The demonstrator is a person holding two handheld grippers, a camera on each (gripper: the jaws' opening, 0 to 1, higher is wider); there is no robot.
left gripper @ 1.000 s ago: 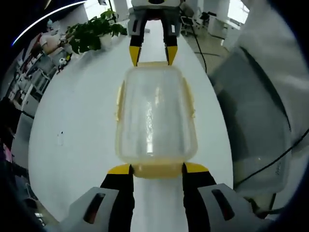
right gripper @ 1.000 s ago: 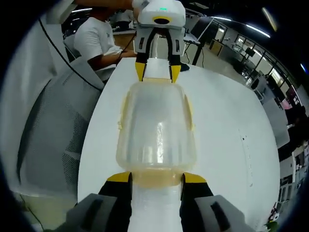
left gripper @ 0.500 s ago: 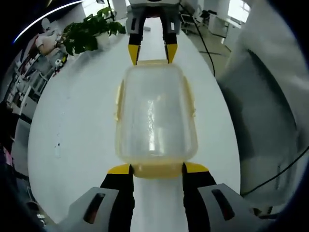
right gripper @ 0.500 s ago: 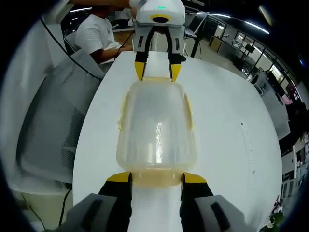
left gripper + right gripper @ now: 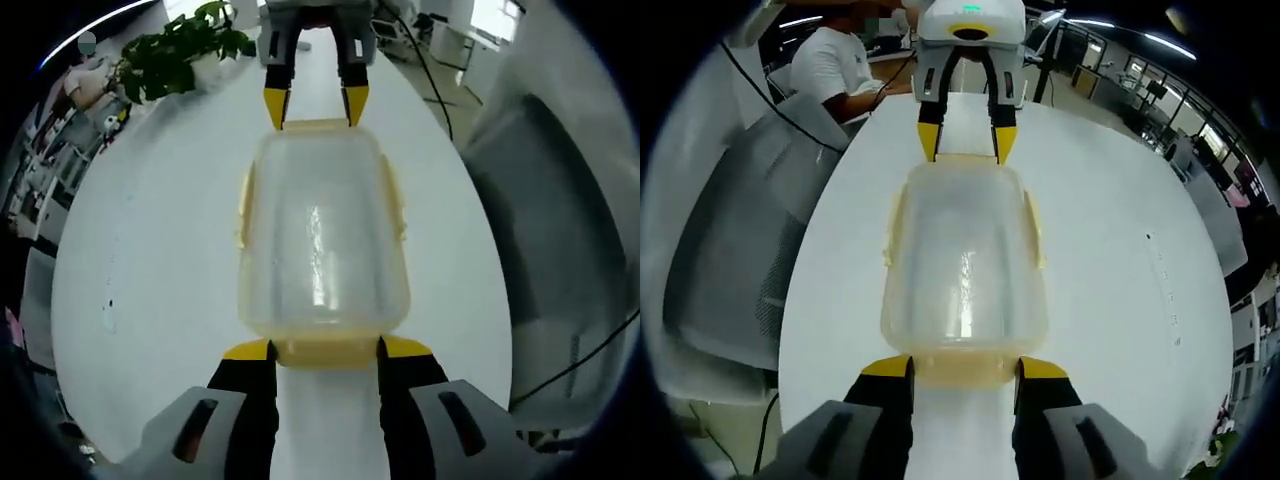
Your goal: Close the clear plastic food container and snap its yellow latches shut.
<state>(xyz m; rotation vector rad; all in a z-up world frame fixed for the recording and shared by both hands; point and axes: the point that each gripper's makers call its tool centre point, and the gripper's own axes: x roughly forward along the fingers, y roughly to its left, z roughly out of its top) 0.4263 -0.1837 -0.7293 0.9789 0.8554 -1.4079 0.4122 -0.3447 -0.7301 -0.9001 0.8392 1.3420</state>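
- Your views have tilted slightly; the container (image 5: 322, 238) stays mid-frame on the white table (image 5: 150, 270).
- Left gripper (image 5: 323, 349) and right gripper (image 5: 963, 368) stand spread, straddling opposite end latches.
- Uneven pressing could skid it.

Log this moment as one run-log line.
container lidded on white table | left tool at near end latch | right tool at opposite end latch | both open

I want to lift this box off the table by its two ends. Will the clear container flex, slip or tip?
The clear container looks empty, so probably light. Its thin see-through walls may flex a little under pressure. The left gripper and the right gripper straddle its short-end yellow latches; smooth plastic could slip. Low and flat, it seems unlikely to tip.
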